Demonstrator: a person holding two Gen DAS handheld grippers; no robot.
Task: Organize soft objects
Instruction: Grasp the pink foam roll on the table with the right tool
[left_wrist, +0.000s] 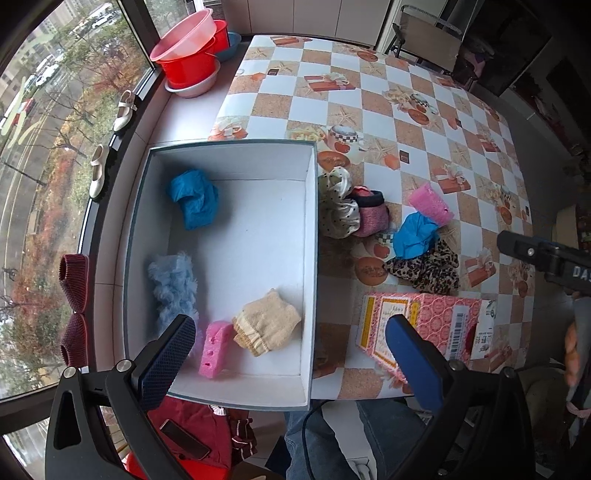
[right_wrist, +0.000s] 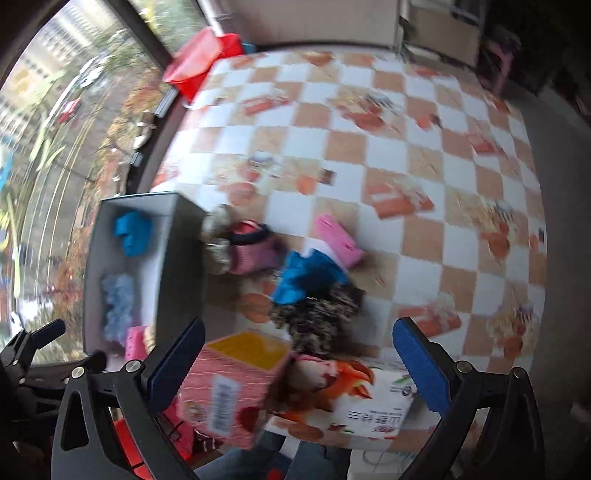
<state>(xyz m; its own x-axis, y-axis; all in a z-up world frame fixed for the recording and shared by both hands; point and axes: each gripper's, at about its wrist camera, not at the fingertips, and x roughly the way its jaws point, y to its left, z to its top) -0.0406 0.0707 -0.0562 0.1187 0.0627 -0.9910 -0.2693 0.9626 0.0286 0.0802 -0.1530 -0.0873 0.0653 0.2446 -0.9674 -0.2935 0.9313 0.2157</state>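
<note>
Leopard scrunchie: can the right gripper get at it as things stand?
Probably yes. The right gripper is open and empty, and the leopard scrunchie lies on the table just ahead of its fingers, top uncovered. The pink box in front and the blue cloth touching it crowd a low approach.

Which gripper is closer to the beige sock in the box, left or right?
Left. The left gripper hovers open right over the beige sock in the box. The right gripper is open above the pink carton, outside the box.
</note>
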